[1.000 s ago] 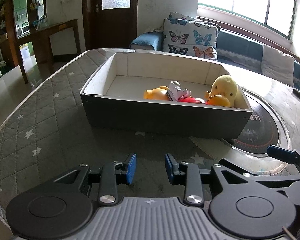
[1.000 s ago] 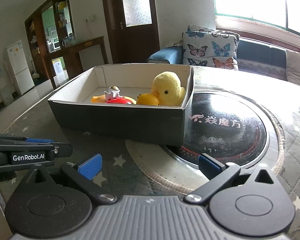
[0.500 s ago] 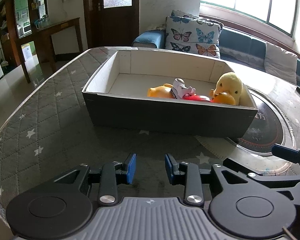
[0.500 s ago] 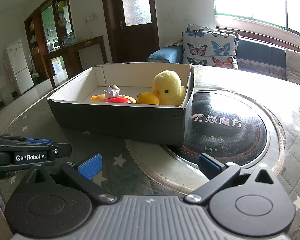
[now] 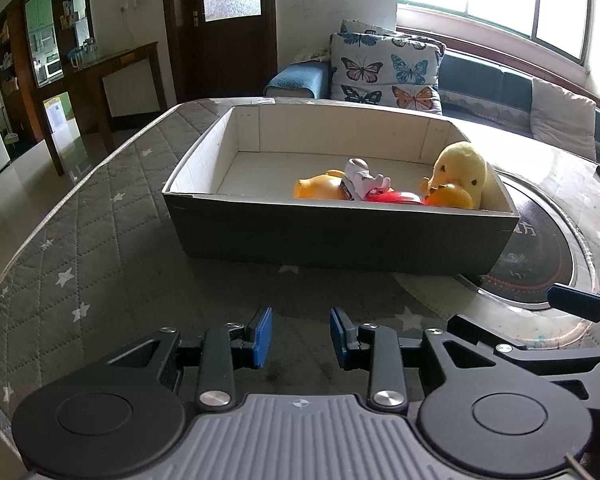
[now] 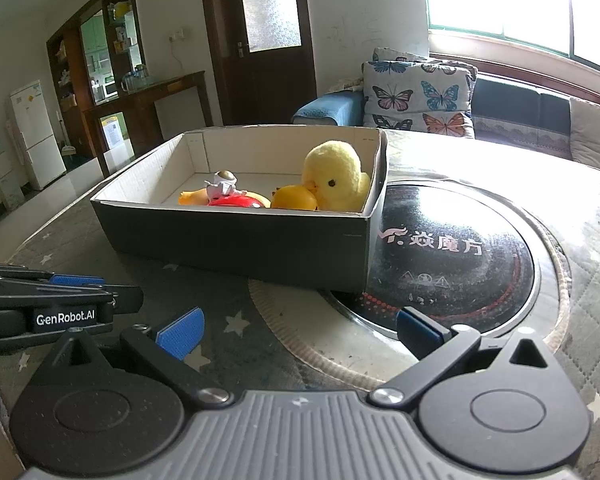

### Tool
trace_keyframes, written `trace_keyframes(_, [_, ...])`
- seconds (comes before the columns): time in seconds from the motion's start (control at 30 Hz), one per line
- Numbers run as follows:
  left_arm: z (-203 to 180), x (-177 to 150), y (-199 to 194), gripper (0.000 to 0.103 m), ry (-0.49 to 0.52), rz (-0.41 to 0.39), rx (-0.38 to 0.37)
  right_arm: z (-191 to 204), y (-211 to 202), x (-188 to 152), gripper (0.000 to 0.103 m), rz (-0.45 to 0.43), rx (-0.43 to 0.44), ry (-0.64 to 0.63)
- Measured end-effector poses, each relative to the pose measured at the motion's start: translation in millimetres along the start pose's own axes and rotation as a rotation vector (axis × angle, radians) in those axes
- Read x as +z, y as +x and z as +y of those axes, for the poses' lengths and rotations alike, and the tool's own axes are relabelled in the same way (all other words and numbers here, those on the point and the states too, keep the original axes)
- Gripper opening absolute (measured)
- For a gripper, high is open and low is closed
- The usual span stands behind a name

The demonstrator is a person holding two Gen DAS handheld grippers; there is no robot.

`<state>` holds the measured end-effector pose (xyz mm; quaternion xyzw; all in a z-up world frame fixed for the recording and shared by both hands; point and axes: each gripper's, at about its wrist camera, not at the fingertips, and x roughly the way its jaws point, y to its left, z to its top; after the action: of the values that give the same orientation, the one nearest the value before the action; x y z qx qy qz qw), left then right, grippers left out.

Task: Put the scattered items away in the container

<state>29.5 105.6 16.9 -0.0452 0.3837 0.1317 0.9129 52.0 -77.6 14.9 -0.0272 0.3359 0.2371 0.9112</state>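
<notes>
A dark cardboard box (image 5: pixel 340 236) with a white inside stands on the table ahead of both grippers; it also shows in the right wrist view (image 6: pixel 236 236). Inside lie a yellow plush duck (image 5: pixel 462 172) (image 6: pixel 336 174), an orange toy (image 5: pixel 448 197) (image 6: pixel 294 198), a red toy (image 5: pixel 396 197) (image 6: pixel 236 201), a small white astronaut figure (image 5: pixel 362 178) (image 6: pixel 222 184) and a yellow-orange toy (image 5: pixel 320 188) (image 6: pixel 192 198). My left gripper (image 5: pixel 300 338) is empty, jaws narrowly apart, low over the table in front of the box. My right gripper (image 6: pixel 296 330) is wide open and empty.
The table has a grey quilted star cover (image 5: pixel 80 248) and a round black induction hob (image 6: pixel 452 256) set in it, partly under the box. The left gripper's body (image 6: pixel 48 308) sits left of the right one. A sofa with butterfly cushions (image 5: pixel 384 68) is behind.
The left gripper has drawn back and tilted slightly, so the box sits a little farther and lower in its view. The right view is almost unchanged. Jaw openings are the same.
</notes>
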Motion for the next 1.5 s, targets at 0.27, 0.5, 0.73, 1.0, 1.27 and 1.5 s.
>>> trace_keyframes(0.27, [-0.4, 2.3, 1.5, 0.034, 0.006, -0.002, 0.006, -0.2, 1.5, 1.6, 0.103, 0.003, 0.001, -0.001])
trace_keyframes(0.5, [-0.6, 4.0, 2.0, 0.034, 0.010, -0.005, 0.011, -0.9, 3.0, 2.8, 0.103, 0.004, 0.000, -0.003])
trace_keyframes(0.73, [0.0, 6.9, 4.7, 0.034, 0.008, -0.005, 0.016, -0.9, 5.7, 4.6, 0.103, 0.006, 0.001, -0.003])
trace_keyframes(1.0, [0.8, 10.6, 7.4, 0.034, 0.010, -0.005, 0.020, -1.5, 6.3, 7.0, 0.103, 0.009, 0.001, -0.004])
trace_keyframes(1.27, [-0.9, 14.9, 10.6, 0.034, 0.020, -0.009, 0.027, -3.4, 8.8, 10.2, 0.103, 0.012, -0.001, 0.000])
trace_keyframes(1.5, [-4.0, 18.2, 12.6, 0.034, 0.038, -0.018, 0.036, -5.3, 11.7, 13.4, 0.103, 0.013, -0.002, 0.006])
